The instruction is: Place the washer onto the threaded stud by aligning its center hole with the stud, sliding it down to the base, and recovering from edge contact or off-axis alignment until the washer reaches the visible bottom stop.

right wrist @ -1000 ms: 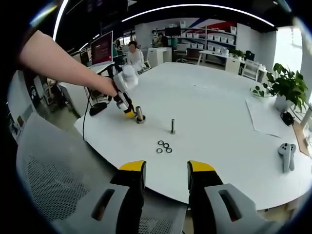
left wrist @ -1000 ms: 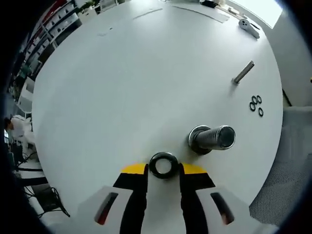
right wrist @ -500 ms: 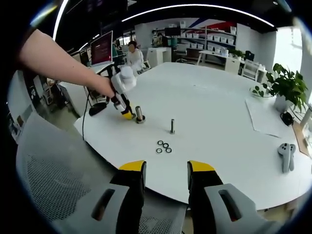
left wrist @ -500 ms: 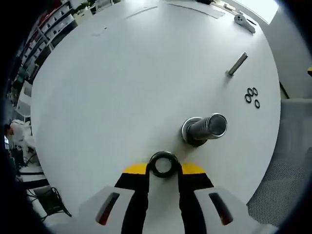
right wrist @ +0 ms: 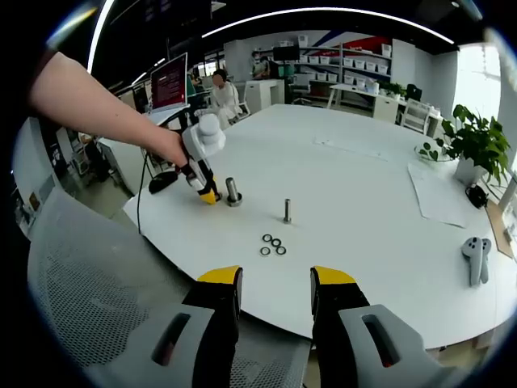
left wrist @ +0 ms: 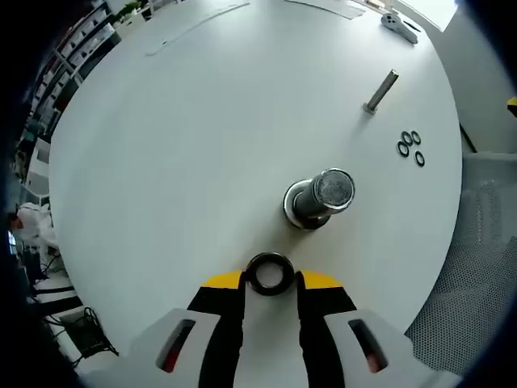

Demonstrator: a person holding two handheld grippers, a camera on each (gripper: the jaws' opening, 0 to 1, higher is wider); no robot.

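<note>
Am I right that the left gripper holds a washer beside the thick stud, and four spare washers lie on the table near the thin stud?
Not quite: there are three spare washers, not four, as the right gripper view shows. The rest stands: the left gripper holds a washer beside the thick stud, and the spares lie on the table near the thin stud.

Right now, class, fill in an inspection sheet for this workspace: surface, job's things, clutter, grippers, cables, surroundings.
Surface: white round table, mostly bare.
Job's things: washer held between the left gripper's jaws, short of the large stud, which stands upright; small stud upright further along.
Clutter: three spare washers lying together; controller; paper; plant.
Grippers: left gripper shut on the washer; right gripper open, empty, off the table's edge.
Cables: a black one hangs by the table edge.
Surroundings: mesh chair, office shelves, seated person.
</note>
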